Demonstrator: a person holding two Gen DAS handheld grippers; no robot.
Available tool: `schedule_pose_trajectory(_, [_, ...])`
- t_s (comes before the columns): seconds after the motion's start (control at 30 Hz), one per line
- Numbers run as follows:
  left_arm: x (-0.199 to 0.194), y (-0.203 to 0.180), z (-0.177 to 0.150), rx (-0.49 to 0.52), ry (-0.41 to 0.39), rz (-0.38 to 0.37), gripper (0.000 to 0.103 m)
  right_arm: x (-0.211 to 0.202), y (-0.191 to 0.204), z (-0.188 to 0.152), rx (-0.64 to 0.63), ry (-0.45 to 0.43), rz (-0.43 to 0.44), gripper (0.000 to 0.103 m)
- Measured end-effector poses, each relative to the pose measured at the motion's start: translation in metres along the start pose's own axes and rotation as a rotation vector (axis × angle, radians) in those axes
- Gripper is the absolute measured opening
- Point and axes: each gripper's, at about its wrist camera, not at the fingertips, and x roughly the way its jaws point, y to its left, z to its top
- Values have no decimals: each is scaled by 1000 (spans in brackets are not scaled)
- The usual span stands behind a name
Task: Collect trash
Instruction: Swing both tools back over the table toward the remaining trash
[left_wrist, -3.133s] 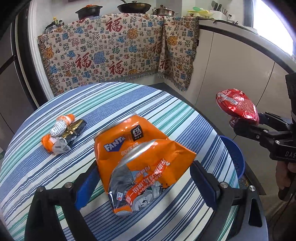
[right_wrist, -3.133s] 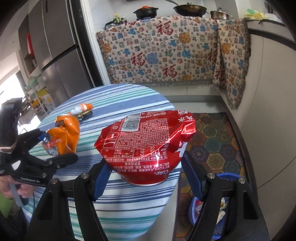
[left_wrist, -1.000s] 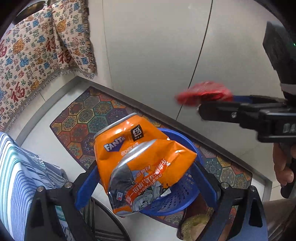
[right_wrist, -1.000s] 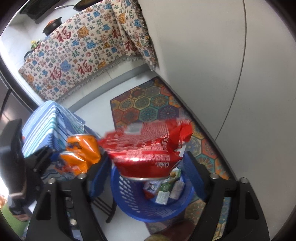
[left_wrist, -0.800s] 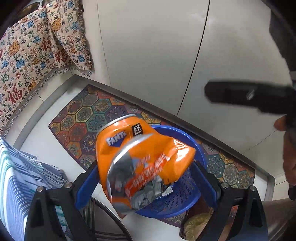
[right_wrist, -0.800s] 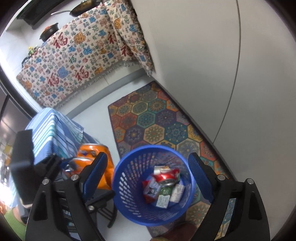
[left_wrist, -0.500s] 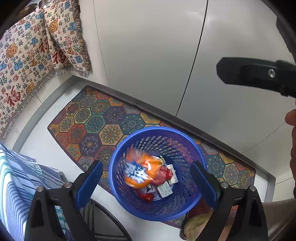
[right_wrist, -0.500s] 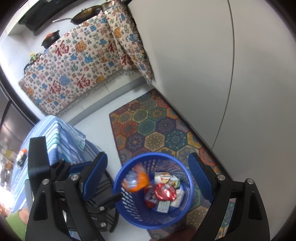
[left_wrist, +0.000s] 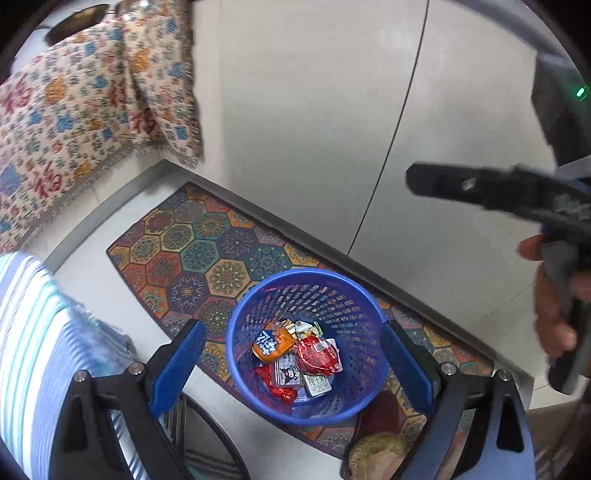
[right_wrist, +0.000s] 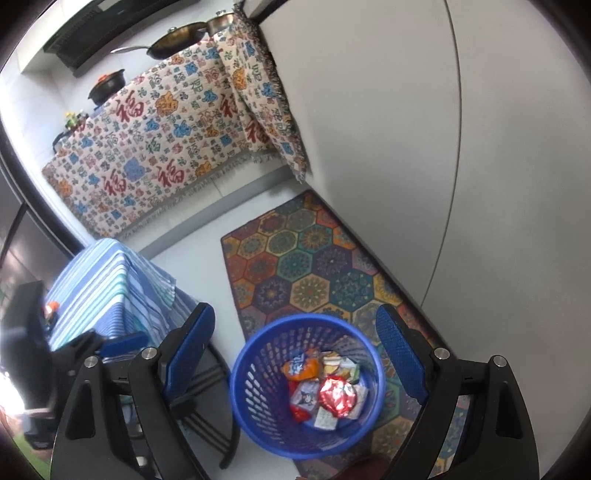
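A blue mesh trash basket (left_wrist: 240, 317) stands on the floor, also in the right wrist view (right_wrist: 243, 387). In it lie a crushed orange Fanta can (left_wrist: 271, 343), a crushed red can (left_wrist: 317, 356) and several small cartons; both cans also show in the right wrist view, the orange one (right_wrist: 301, 367) and the red one (right_wrist: 336, 397). My left gripper (left_wrist: 291, 354) is open and empty above the basket. My right gripper (right_wrist: 295, 343) is open and empty above it too, and its black body (left_wrist: 498, 192) shows in the left wrist view.
A patterned hexagon rug (left_wrist: 207, 251) lies under the basket. The striped table (right_wrist: 103, 284) stands to the left with a small orange item (right_wrist: 51, 306) on it. Grey cabinet doors (left_wrist: 314, 110) rise behind. A printed cloth (right_wrist: 166, 129) covers the counter.
Both grippers carried the cans from the table to over the basket and opened. The red can dropped first, then the orange one. Both now lie in the basket.
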Motion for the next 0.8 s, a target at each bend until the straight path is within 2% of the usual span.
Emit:
schedule_pose_trajectory(0.17, [-77, 15, -26, -104, -73, 56, 97, -10, 33, -4, -87, -25, 12, 91])
schedule_pose_trajectory(0.37, [-154, 59, -86, -259, -107, 195, 97, -14, 101, -21, -255, -38, 44, 94])
schedule_pose_trajectory(0.7, [-214, 176, -193, -439, -38, 512, 97, 3, 244, -74, -519, 12, 191, 94])
schedule_pose_trajectory(0.8, [-223, 212, -218, -500, -20, 583, 97, 14, 294, -96, -621, 40, 240, 94])
